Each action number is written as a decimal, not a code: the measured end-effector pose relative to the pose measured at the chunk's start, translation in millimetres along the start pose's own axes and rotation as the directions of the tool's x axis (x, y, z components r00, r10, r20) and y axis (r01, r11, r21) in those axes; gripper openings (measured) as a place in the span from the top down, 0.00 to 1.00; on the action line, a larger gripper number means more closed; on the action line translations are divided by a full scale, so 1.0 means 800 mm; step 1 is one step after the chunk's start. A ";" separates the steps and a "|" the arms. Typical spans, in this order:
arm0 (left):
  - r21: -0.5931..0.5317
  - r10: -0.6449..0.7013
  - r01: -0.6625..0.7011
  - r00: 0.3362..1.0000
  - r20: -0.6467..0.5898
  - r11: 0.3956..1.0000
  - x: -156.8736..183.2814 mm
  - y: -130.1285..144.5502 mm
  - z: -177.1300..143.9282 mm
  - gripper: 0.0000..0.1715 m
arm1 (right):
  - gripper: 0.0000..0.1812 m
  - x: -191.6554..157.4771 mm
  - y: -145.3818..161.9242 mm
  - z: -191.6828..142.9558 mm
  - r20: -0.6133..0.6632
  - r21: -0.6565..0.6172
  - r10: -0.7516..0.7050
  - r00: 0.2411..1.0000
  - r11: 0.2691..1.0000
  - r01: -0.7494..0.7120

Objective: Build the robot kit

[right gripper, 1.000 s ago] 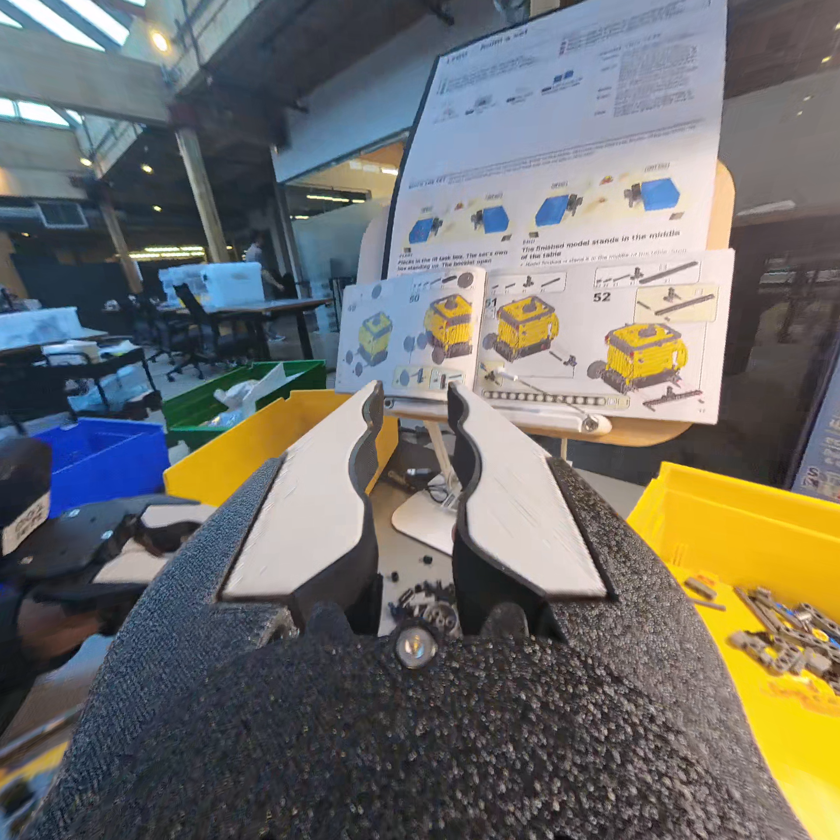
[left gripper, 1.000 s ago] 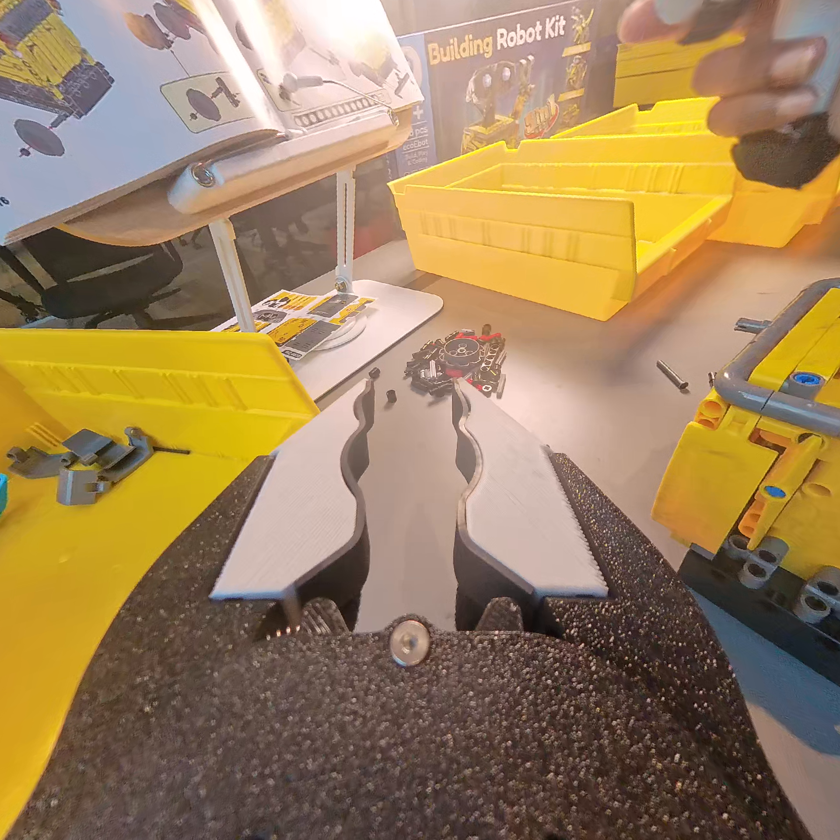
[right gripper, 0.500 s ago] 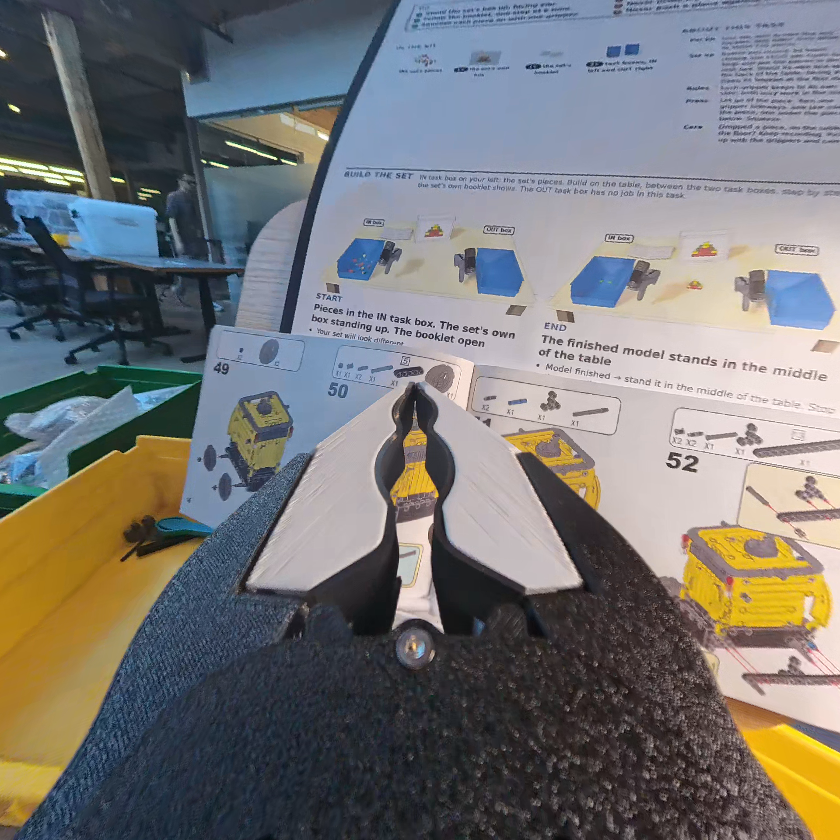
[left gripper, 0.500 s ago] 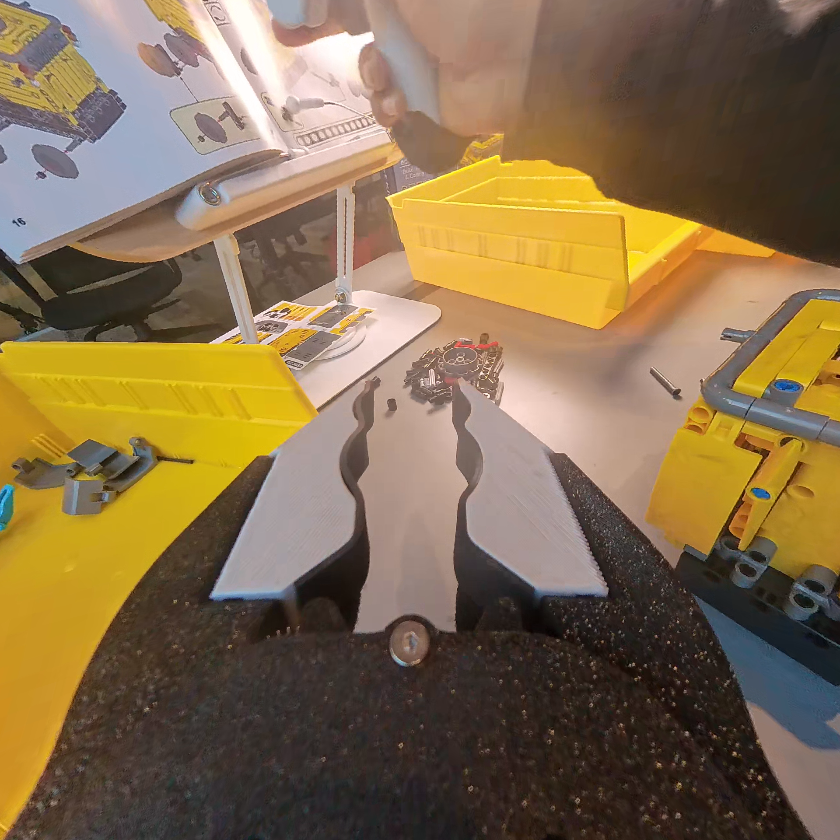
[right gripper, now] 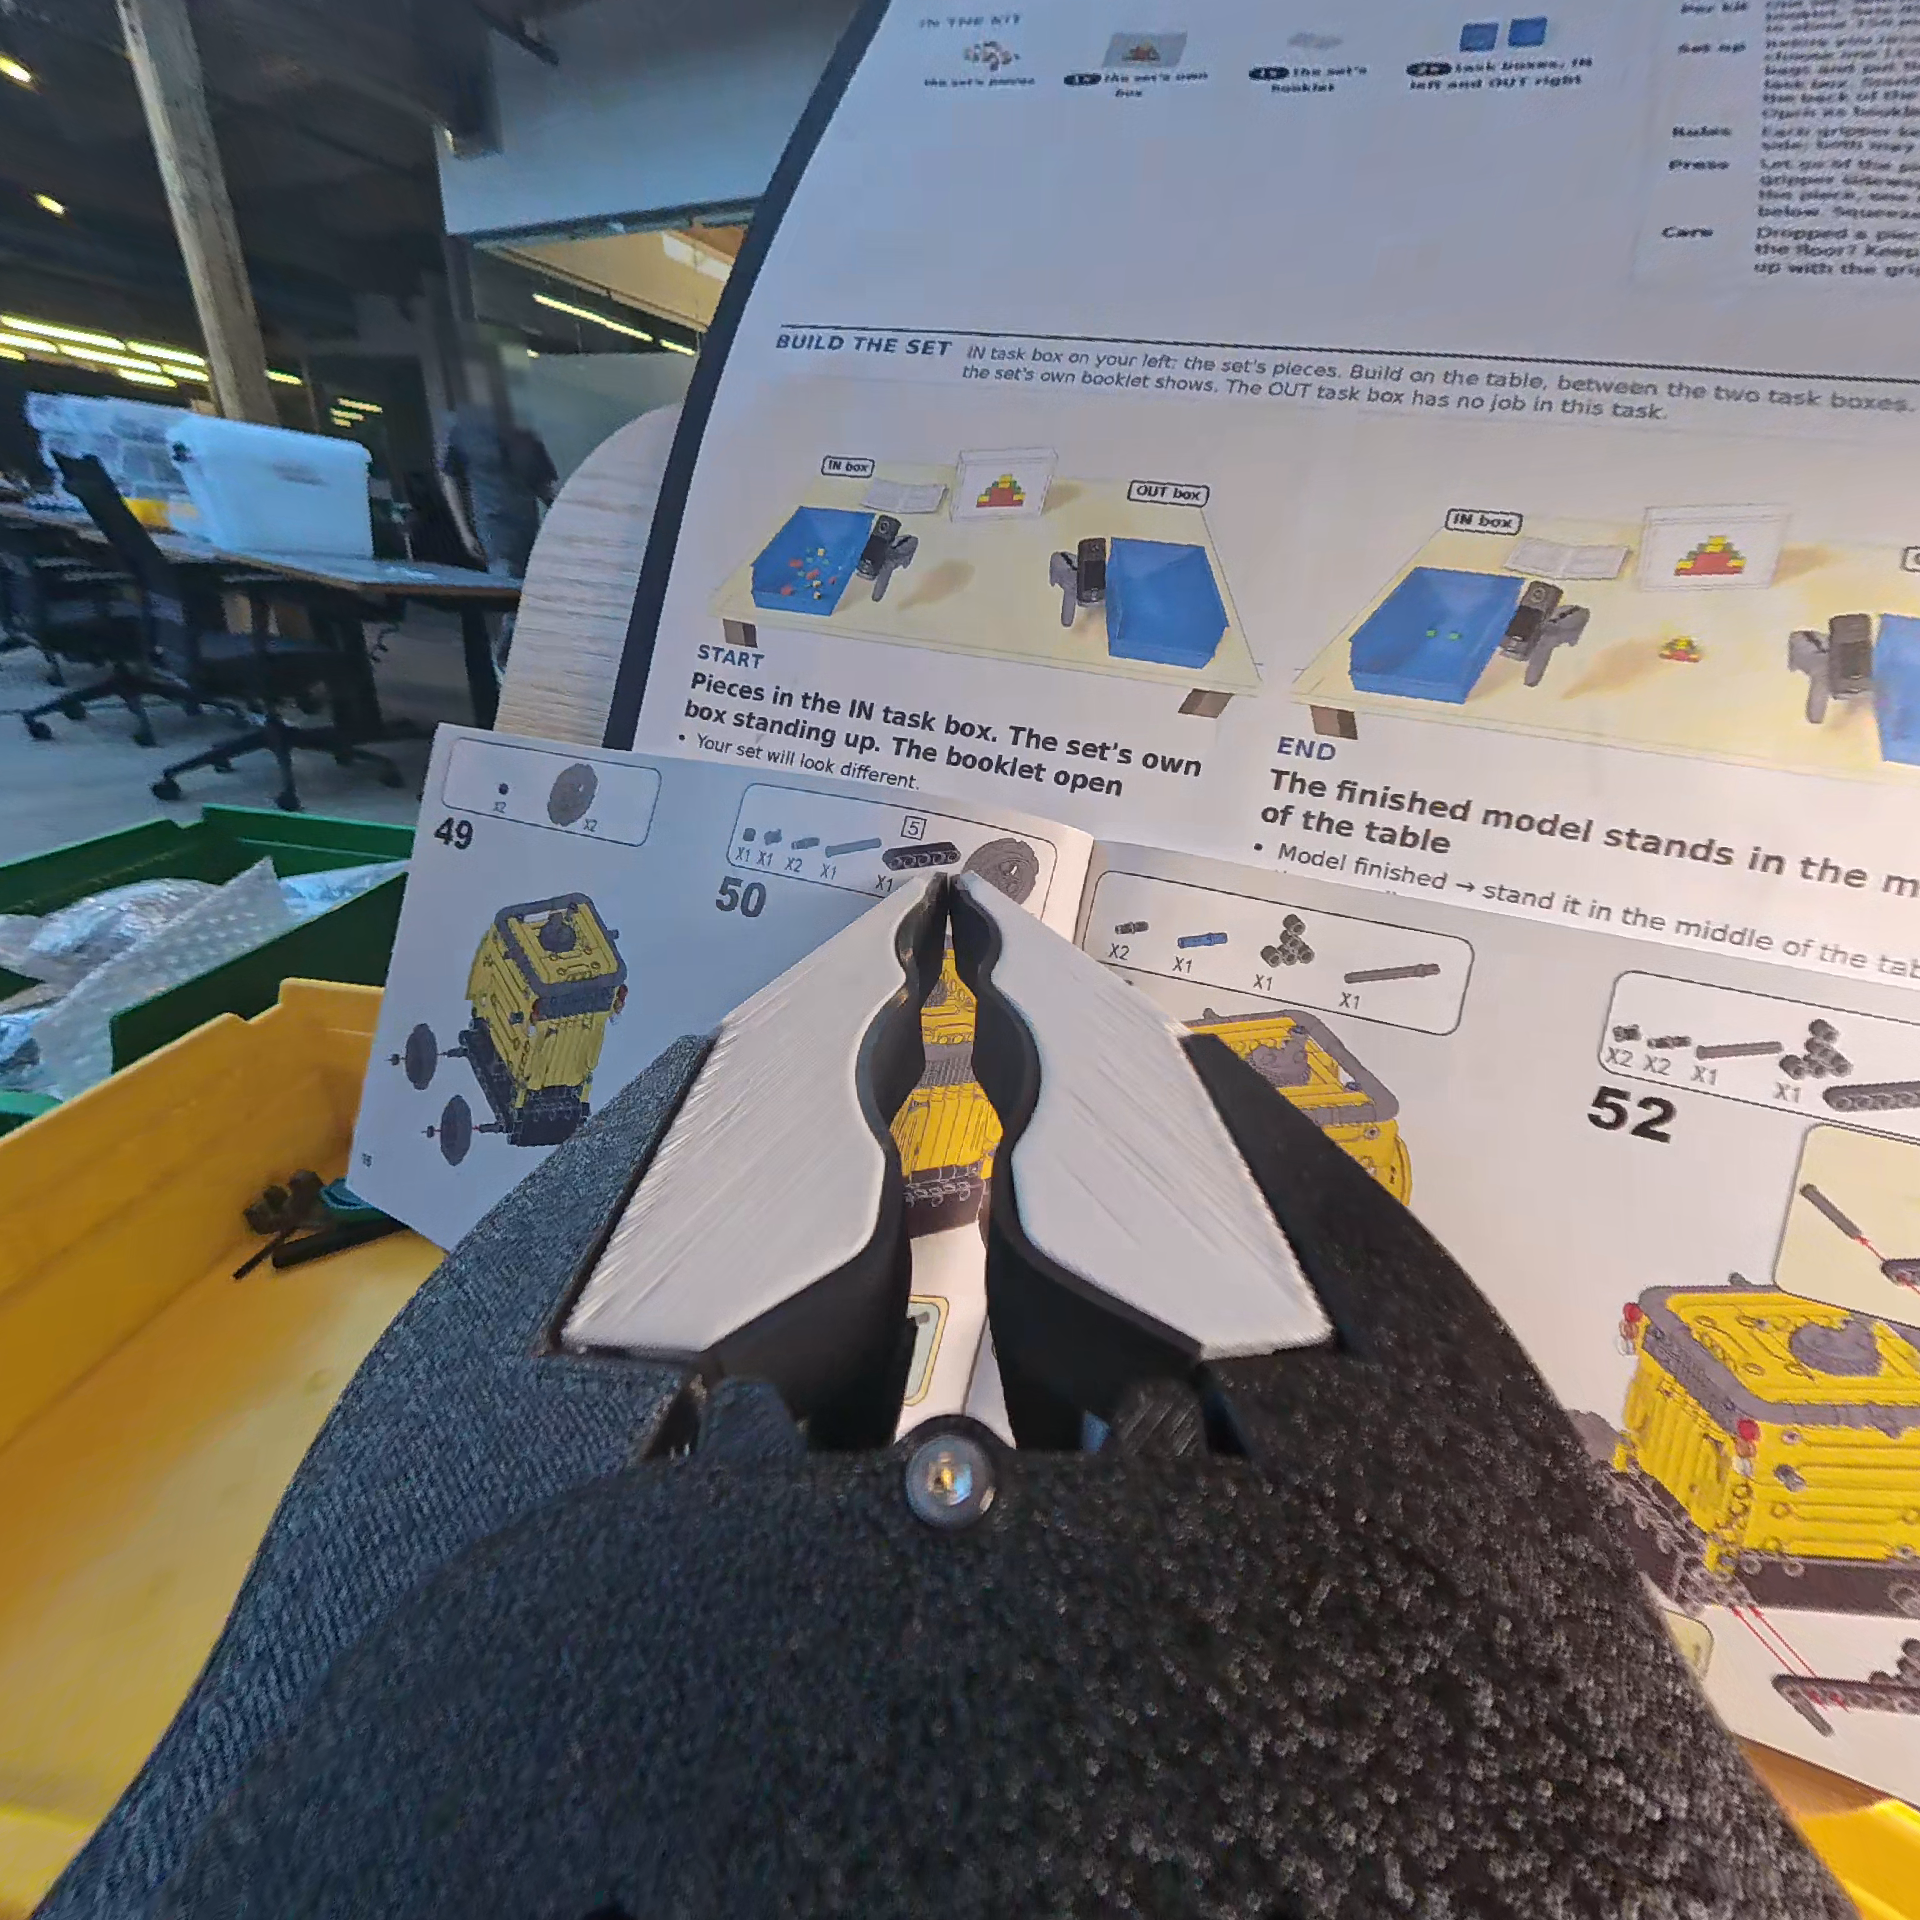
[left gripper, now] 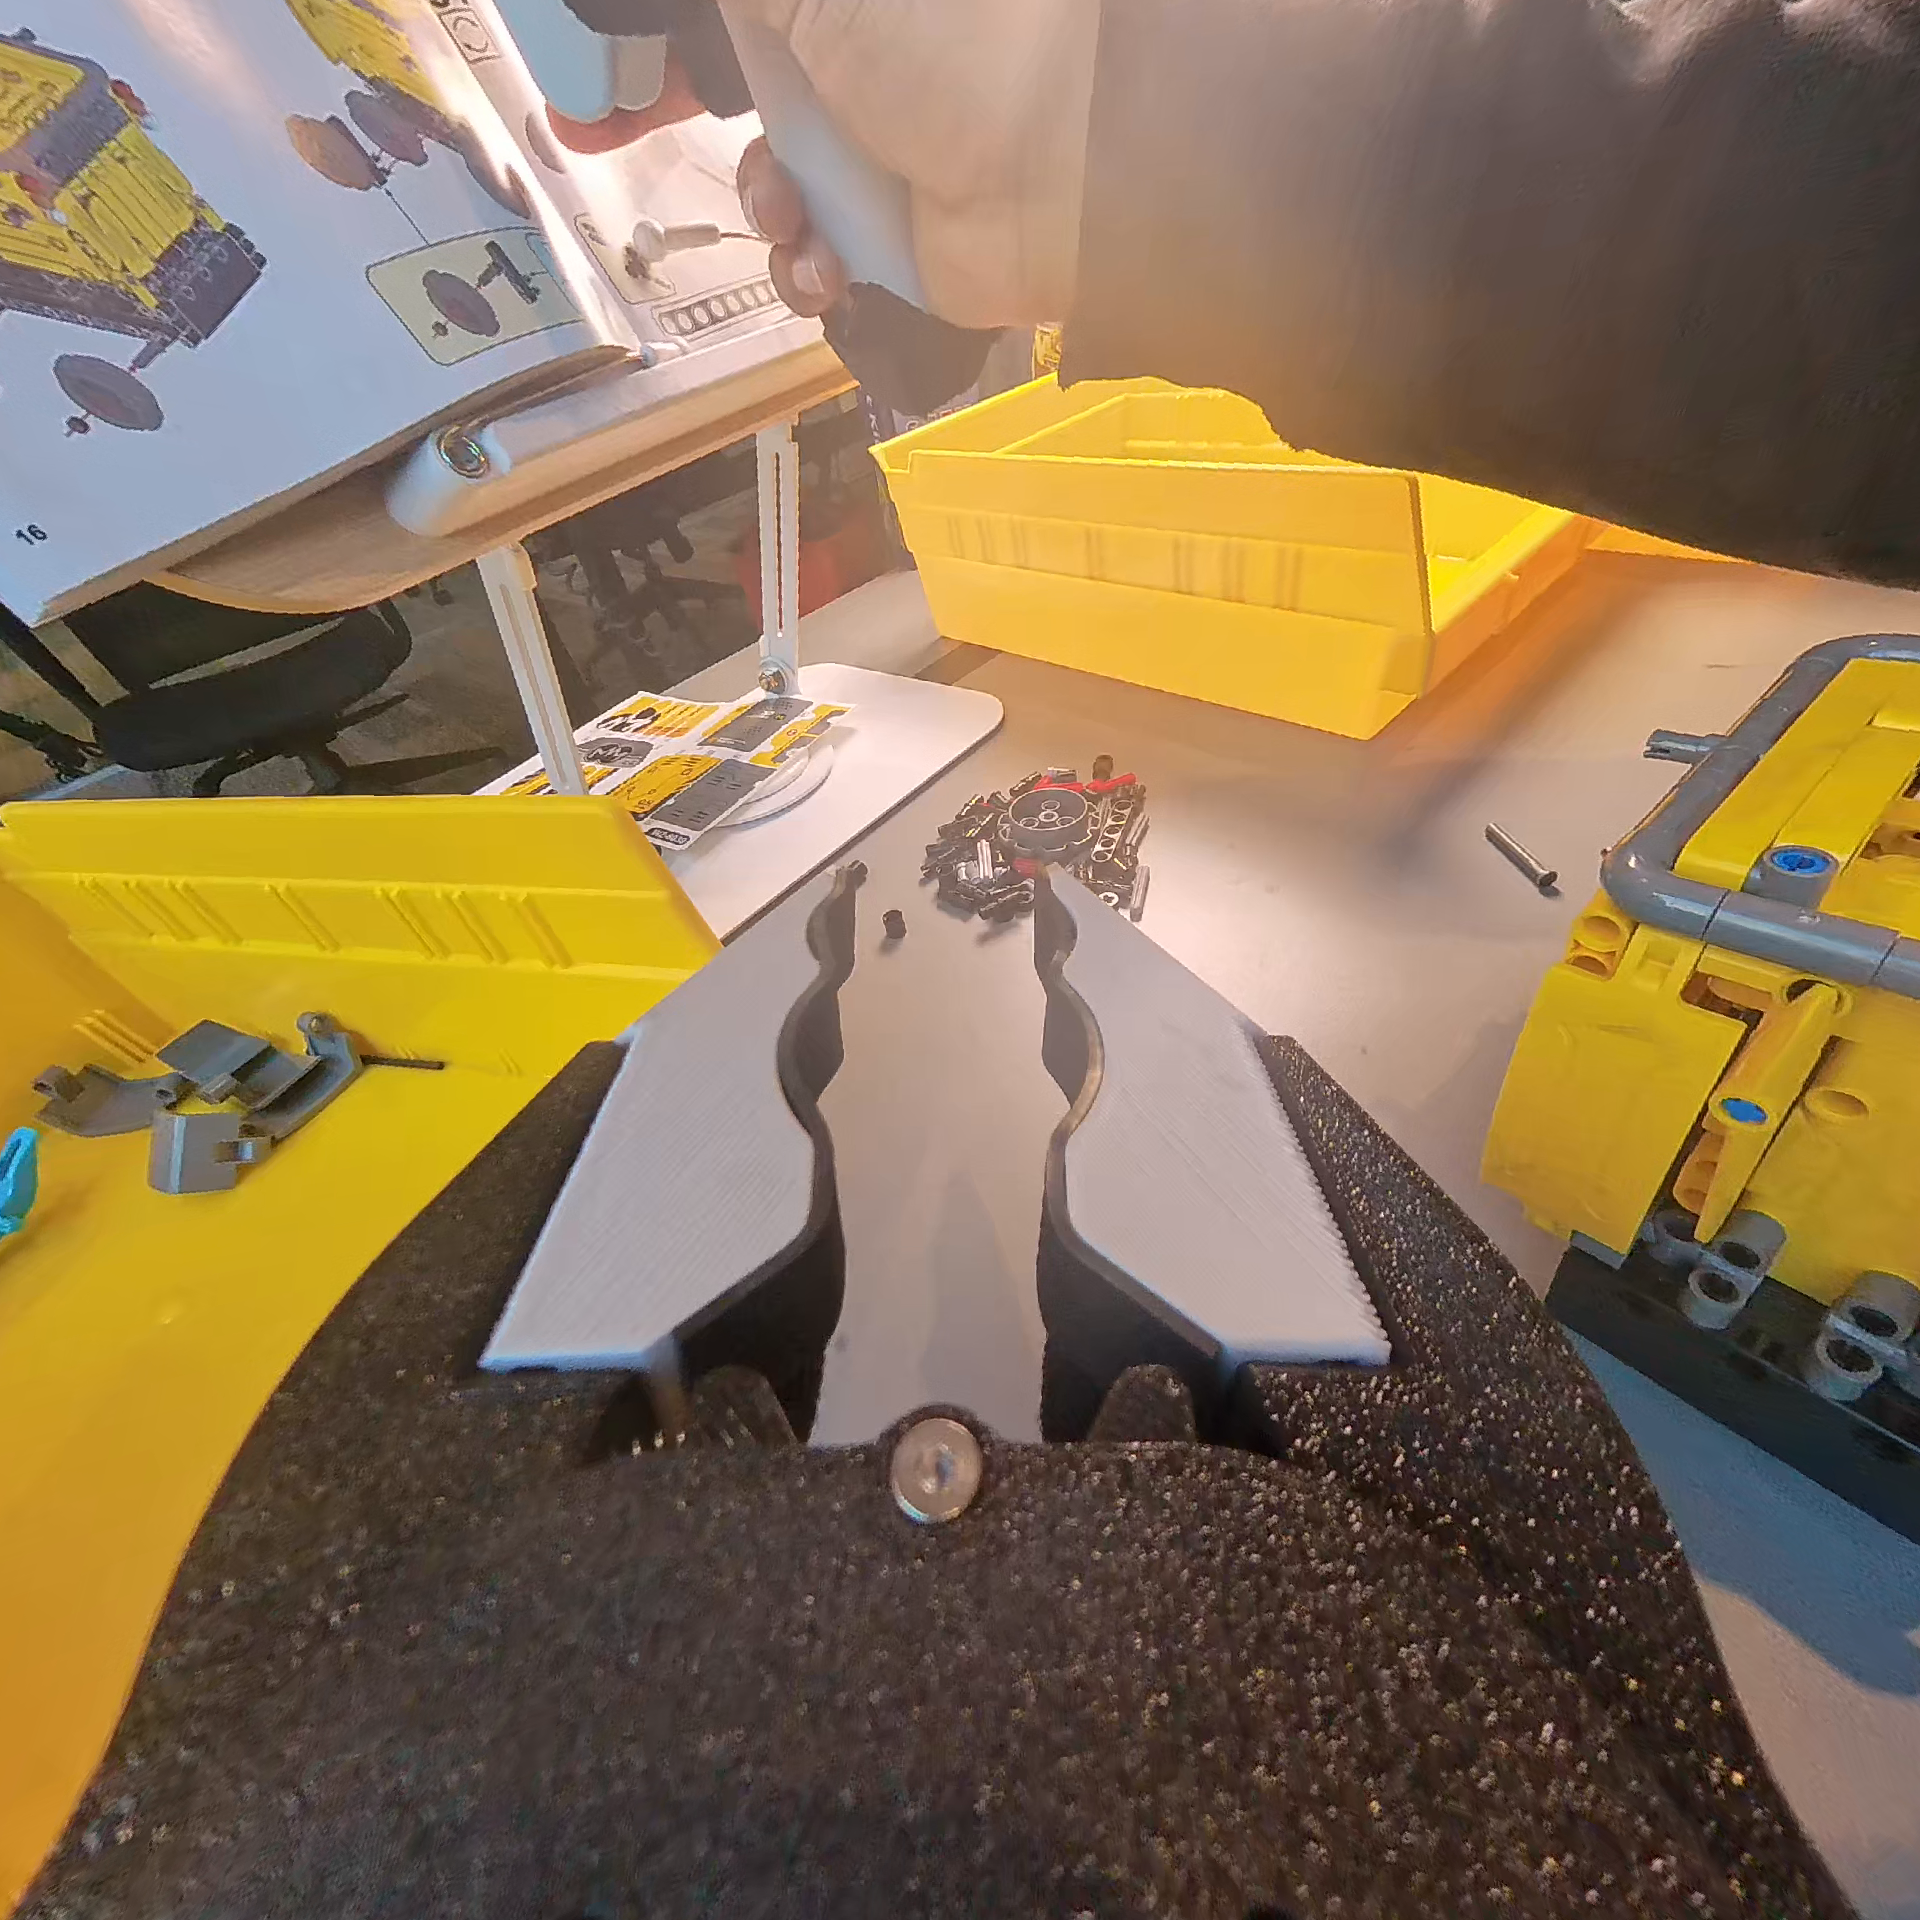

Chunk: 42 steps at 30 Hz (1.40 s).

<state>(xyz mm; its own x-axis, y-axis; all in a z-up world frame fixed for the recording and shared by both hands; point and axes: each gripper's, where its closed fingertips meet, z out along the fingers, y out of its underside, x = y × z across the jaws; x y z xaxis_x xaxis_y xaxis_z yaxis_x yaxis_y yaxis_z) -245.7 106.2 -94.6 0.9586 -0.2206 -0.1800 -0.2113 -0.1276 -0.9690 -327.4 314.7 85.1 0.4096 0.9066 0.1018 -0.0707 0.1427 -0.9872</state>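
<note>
The grey surface [left gripper: 1299, 935] carries yellow bins [left gripper: 1174, 582], a stand base [left gripper: 894, 727], loose black pieces [left gripper: 1039, 852] and a yellow model [left gripper: 1714, 1039].

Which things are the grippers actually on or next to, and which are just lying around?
At the grippers: right gripper, shut, tips at the instruction booklet; left gripper, open, nearest the pile of small black parts.
Lying about: yellow brick model, yellow bin, loose pin, sticker sheet.

I log: left gripper [left gripper: 940, 904] fingers [left gripper: 696, 1132] ribbed matt plastic (body coarse, grainy); bin [left gripper: 1164, 582] smooth yellow plastic; booklet [right gripper: 644, 935] glossy paper; worktop [left gripper: 1299, 935] matt grey.
</note>
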 end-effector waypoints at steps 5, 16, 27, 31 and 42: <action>-0.005 -0.001 0.001 1.000 -0.001 1.000 0.000 0.002 0.000 0.81 | 1.00 -0.001 0.001 0.001 0.005 0.003 0.003 1.000 1.000 -0.003; -0.004 0.003 -0.003 1.000 -0.001 1.000 -0.001 0.002 0.000 0.81 | 1.00 -0.008 0.001 0.001 0.022 0.007 0.002 1.000 1.000 -0.002; -0.001 0.004 -0.004 1.000 0.000 1.000 -0.002 0.001 0.000 0.81 | 1.00 -0.015 0.001 0.003 0.030 0.003 -0.006 1.000 1.000 0.006; -0.004 0.004 -0.004 1.000 0.006 1.000 -0.004 0.002 0.000 0.81 | 0.99 -0.014 0.000 -0.003 0.033 0.006 0.003 0.999 1.000 -0.003; 0.018 0.010 -0.011 0.999 0.033 1.000 -0.010 -0.007 -0.005 0.81 | 0.92 -0.036 -0.019 -0.120 0.117 0.015 0.020 0.993 1.000 -0.022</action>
<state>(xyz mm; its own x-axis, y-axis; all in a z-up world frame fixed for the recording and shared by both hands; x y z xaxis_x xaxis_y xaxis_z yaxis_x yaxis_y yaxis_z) -252.9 104.5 -86.7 0.9622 -0.1896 -0.1953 -0.2182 -0.1078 -0.9699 -250.8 248.3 85.6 0.2986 0.9496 0.0952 -0.0930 0.1282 -0.9874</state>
